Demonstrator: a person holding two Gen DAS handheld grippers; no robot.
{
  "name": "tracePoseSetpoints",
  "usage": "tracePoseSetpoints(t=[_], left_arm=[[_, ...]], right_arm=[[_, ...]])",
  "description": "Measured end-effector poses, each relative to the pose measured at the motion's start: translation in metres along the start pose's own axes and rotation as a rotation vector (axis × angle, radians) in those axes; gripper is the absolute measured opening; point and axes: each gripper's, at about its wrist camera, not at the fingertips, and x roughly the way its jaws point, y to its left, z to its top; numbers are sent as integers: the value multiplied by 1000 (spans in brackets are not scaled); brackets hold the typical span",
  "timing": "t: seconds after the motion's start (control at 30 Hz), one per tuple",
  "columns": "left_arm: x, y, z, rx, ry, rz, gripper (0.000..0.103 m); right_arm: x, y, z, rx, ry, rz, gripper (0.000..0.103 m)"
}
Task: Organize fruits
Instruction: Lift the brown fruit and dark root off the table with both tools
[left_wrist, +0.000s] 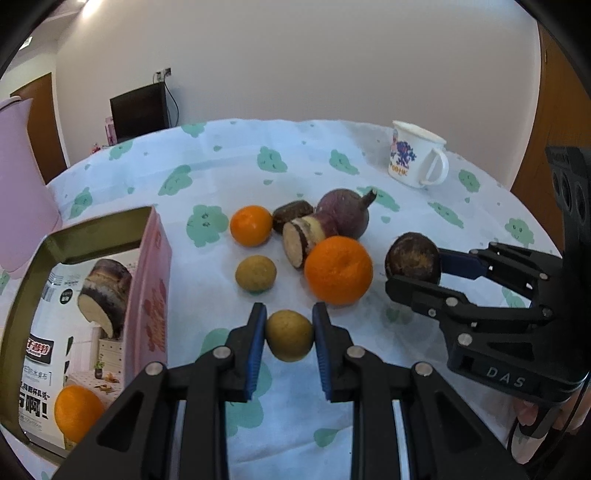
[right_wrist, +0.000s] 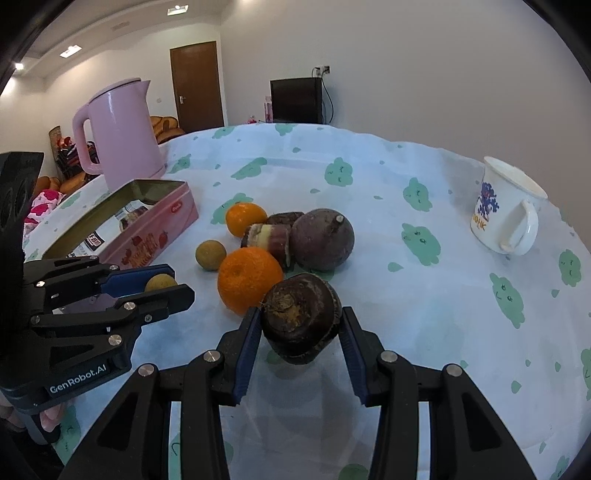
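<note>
Two grippers each clamp one fruit above the cloud-print tablecloth (right_wrist: 406, 295). The left gripper (left_wrist: 289, 334) has its blue pads pressed narrowly on a small round yellow-brown fruit (left_wrist: 289, 335), near the front edge, just beside the open pink tin box (left_wrist: 149, 280). The right gripper (right_wrist: 301, 325) holds a dark brown round fruit (right_wrist: 301, 317) between its pads, wider apart, just in front of a large orange mandarin (right_wrist: 249, 282) at the tablecloth's middle.
</note>
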Motion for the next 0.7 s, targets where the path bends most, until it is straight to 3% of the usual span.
tracePoseSetpoints(t=[0.7], left_arm=[[-27, 1, -3, -2, -147, 56, 27]], right_arm=[[-20, -1, -2, 5, -106, 29, 45]])
